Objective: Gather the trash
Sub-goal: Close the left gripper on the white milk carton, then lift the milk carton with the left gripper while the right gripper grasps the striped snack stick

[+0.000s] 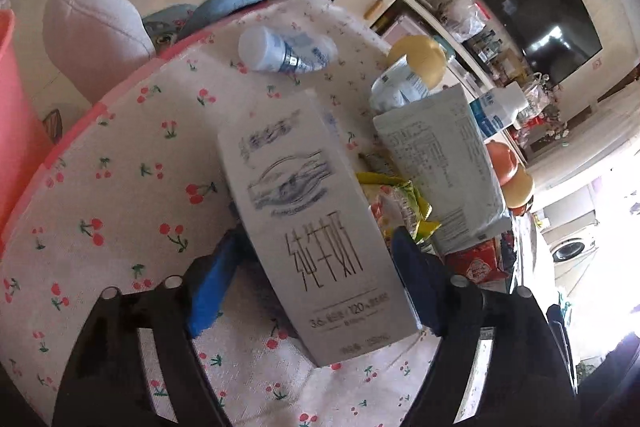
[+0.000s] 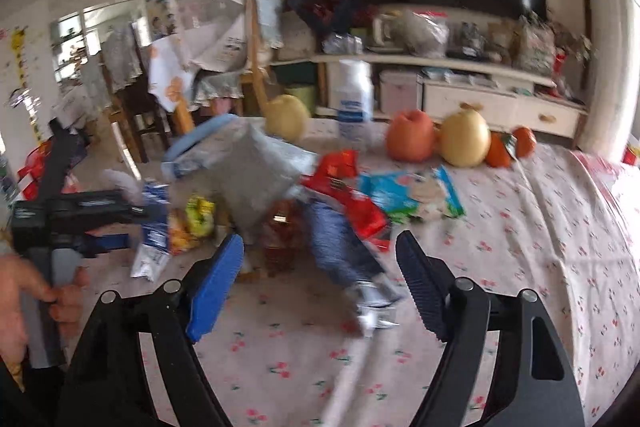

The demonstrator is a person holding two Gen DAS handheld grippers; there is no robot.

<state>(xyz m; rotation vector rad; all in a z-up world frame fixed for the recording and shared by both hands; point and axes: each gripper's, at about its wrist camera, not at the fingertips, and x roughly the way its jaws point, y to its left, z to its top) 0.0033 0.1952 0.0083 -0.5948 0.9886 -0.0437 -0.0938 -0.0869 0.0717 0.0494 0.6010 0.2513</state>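
In the left wrist view my left gripper (image 1: 316,259) is shut on a grey milk carton (image 1: 312,227) and holds it above the cherry-print tablecloth (image 1: 132,211). In the right wrist view the left gripper (image 2: 132,223) shows at the far left with the carton (image 2: 154,227) in it. My right gripper (image 2: 320,267) is open over a blue wrapper (image 2: 344,247). A red wrapper (image 2: 348,195), a grey bag (image 2: 252,175), a yellow snack packet (image 2: 196,219) and a teal wrapper (image 2: 412,195) lie scattered ahead.
A white bottle (image 1: 280,51) lies on its side at the table's far edge. A second grey carton (image 1: 444,171) stands to the right. Apple (image 2: 412,139), pears (image 2: 466,139), oranges (image 2: 524,141) and an upright bottle (image 2: 354,103) sit at the back. A pink bin (image 1: 12,131) stands at left.
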